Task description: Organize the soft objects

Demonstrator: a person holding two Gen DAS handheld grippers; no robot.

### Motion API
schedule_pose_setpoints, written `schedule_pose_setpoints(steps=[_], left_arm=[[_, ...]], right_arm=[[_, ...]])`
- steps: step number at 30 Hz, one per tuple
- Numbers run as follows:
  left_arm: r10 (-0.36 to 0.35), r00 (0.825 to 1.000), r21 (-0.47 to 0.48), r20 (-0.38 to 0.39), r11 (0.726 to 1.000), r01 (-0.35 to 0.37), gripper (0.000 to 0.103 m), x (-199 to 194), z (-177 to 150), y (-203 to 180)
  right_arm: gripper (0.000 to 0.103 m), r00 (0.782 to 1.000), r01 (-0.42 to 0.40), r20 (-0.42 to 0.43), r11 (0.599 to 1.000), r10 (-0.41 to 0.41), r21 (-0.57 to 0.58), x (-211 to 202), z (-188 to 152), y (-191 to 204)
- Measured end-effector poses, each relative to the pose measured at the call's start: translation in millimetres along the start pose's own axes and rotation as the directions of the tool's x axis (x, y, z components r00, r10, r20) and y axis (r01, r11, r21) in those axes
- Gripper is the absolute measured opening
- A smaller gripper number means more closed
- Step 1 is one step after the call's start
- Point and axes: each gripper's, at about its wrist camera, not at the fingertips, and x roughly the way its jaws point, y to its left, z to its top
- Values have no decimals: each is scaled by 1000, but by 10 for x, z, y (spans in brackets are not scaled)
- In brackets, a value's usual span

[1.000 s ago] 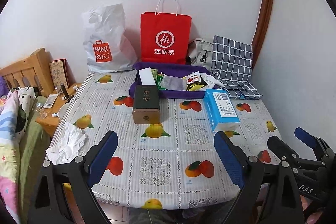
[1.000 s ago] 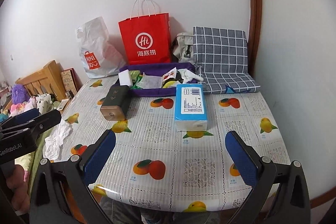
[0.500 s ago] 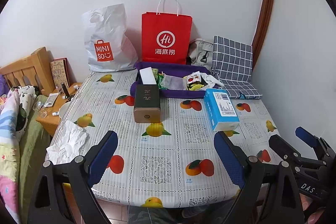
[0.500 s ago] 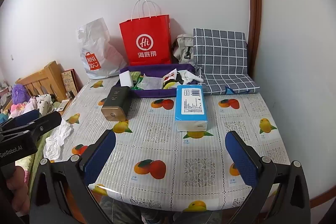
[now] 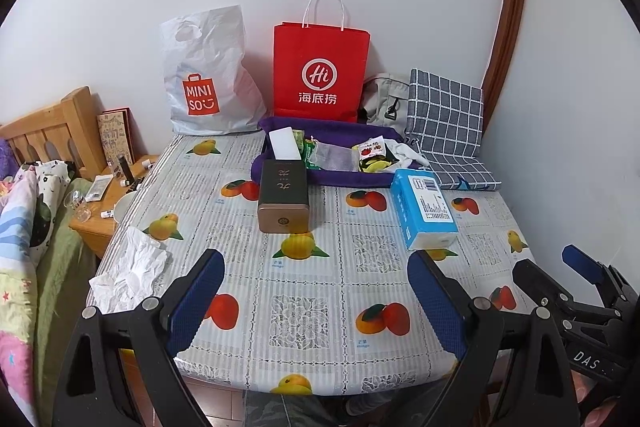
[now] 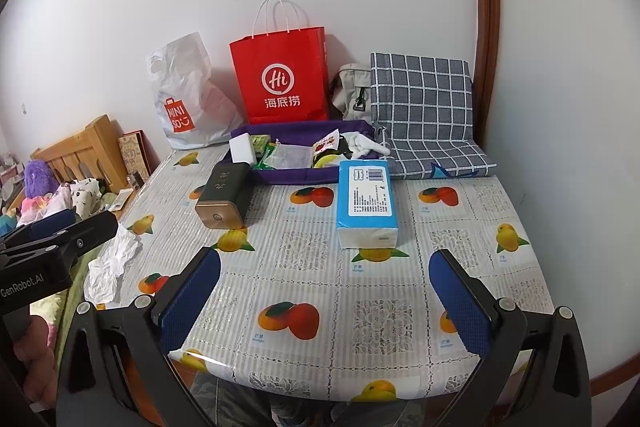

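Two pairs of tongs are hovering over the near edge of the bench, both with their blades spread apart and gripping nothing: the left tongs and the right tongs. Going from the left, crumpled tissue is lying loose by the bench's left edge, well apart from everything else. A dark box is sitting near the middle, its far end touching the purple tray, which is holding a white block, small packets and a white cloth. To the right, a blue tissue pack is lying on the bench just in front of the tray, and a checked cushion is leaning against the wall at the far right. Which soft thing is being sorted, and how far the tidying is along, I cannot judge. Any pick is calling for a low, gentle pinch, since tissue and pack would be crushing easily.
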Motion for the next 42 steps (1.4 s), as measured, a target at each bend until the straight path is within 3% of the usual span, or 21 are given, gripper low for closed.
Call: schedule_pose_setpoints(steps=[42], left_arm=[[5, 1000, -9, -2, 1000, -5, 93, -7, -22, -13]], right_arm=[[103, 1000, 1, -8, 1000, -1, 3, 7, -46, 4]])
